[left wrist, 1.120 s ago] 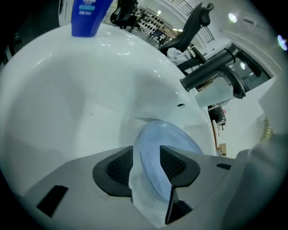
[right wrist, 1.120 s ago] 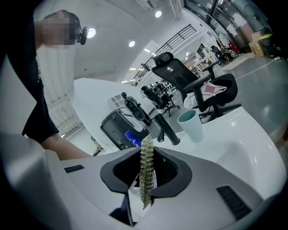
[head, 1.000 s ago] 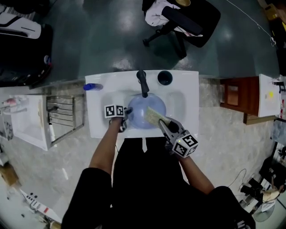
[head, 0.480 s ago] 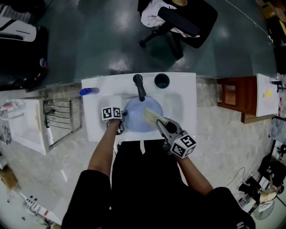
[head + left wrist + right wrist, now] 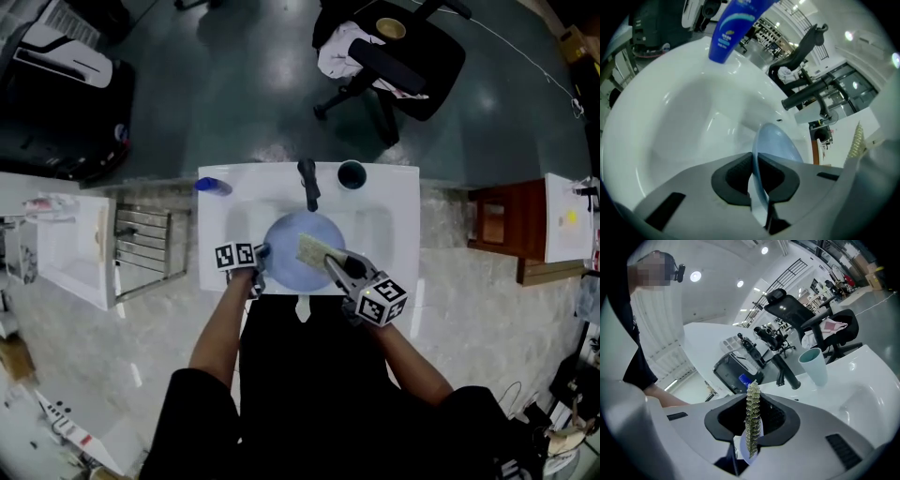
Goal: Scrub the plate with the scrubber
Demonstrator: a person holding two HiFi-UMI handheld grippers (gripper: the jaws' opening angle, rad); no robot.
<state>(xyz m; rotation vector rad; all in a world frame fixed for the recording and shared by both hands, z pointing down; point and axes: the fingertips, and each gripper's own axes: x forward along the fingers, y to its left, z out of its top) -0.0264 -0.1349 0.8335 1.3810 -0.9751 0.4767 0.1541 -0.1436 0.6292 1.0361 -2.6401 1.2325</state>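
Since the earlier frame the left tool [image 5: 261, 255] has just been closing its jaws, and they now pinch the near-left rim of the plate [image 5: 286, 246], which passes edge-on between the pads in the left gripper view. The scrubber [image 5: 312, 248] has stayed over the plate's right half.

The white sink [image 5: 398, 225] fills the middle of the head view, with the dark faucet [image 5: 307, 183] at its back edge, a cup [image 5: 352, 174] just right of the faucet and a blue bottle [image 5: 214, 186] at the back-left corner. The pale blue plate sits in the basin below the faucet, apparently tipped up at the gripped edge. The right tool [image 5: 330, 262] is clamped on the greenish scrubber, which stands edge-on between its pads in the right gripper view.

The step in hand looks like the start of scrubbing. To do it well, the left tool should probably keep a firm, steady hold on the thin rim so that the plate cannot swivel. The right tool should lay the scrubber's broad face flat and work across the surface with even pressure, staying clear of the faucet.
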